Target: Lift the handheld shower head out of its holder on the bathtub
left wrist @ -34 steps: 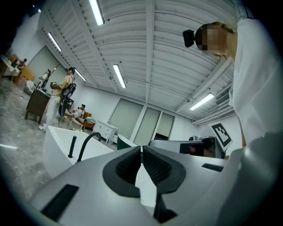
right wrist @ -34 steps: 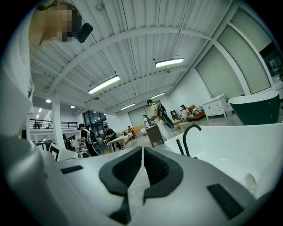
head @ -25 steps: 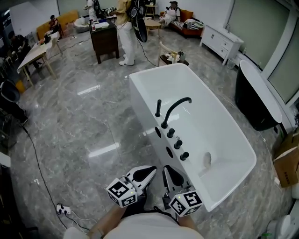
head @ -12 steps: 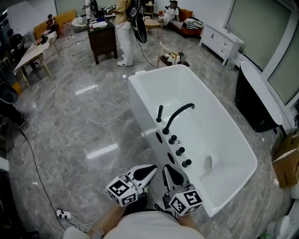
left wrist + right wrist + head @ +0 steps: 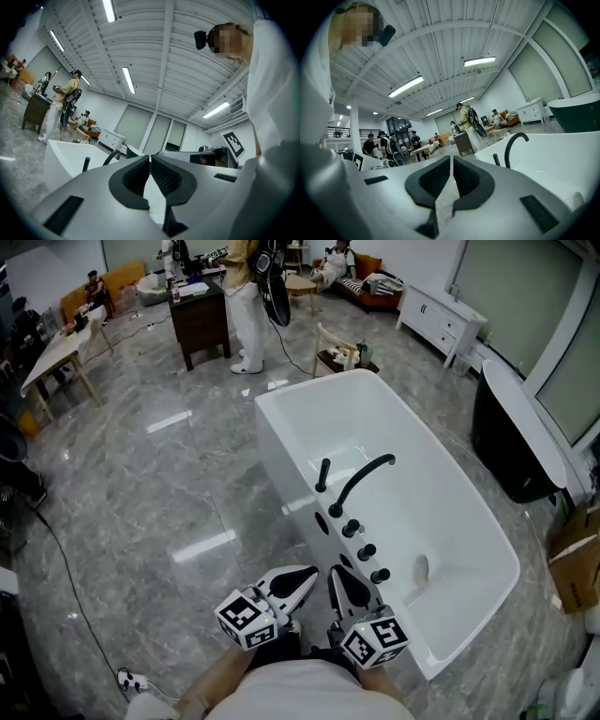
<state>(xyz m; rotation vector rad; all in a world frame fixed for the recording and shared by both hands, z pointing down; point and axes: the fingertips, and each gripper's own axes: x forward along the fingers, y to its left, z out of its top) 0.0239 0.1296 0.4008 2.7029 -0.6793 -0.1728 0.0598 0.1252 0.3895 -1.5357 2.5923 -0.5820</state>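
Gripper on our left (image 5: 302,577): we hold it outside the bathtub (image 5: 281,397), near its outer wall; jaws pressed together, nothing between them.
Shower head (image 5: 322,474): upright in its holder (image 5: 320,489) on the bathtub rim, well apart from both grippers.
Gripper on our right (image 5: 339,581): just beside the left one, near the same wall; jaws pressed together, empty.
Spout (image 5: 337,507): arcs over the bathtub, just right of the shower head.

black handheld shower head (image 5: 322,474) stands upright on white bathtub (image 5: 356,413) rim.
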